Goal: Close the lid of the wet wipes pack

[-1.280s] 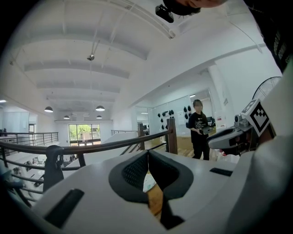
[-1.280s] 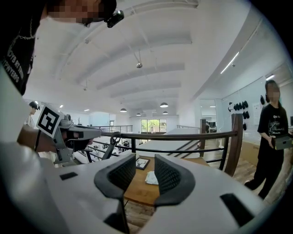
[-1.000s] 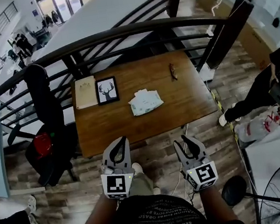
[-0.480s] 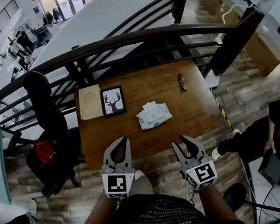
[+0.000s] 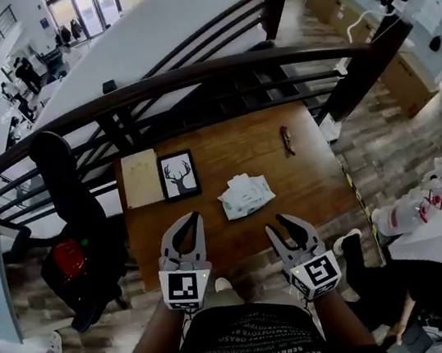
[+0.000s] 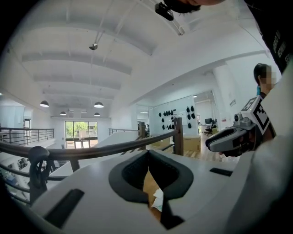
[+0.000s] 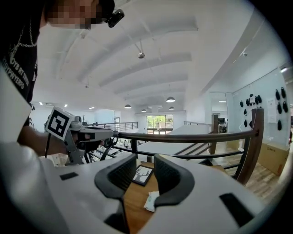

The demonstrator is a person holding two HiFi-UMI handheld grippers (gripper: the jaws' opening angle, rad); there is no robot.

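With the wipes pack [image 5: 246, 195] lying untouched at frame centre on the table [image 5: 314, 186], closing is judged not yet begun: the left gripper [image 5: 192, 218], jaws together, and right gripper [image 5: 282, 222], jaws narrowly apart, both empty, hover below it.

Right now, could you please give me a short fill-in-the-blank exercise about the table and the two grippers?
1. The framed picture shows a ____.
2. In the head view, that picture lies to the ____ of the wet wipes pack.
3. Of the left gripper and the right gripper, the one with its jaws apart is the ____.
Missing words: deer; left; right.
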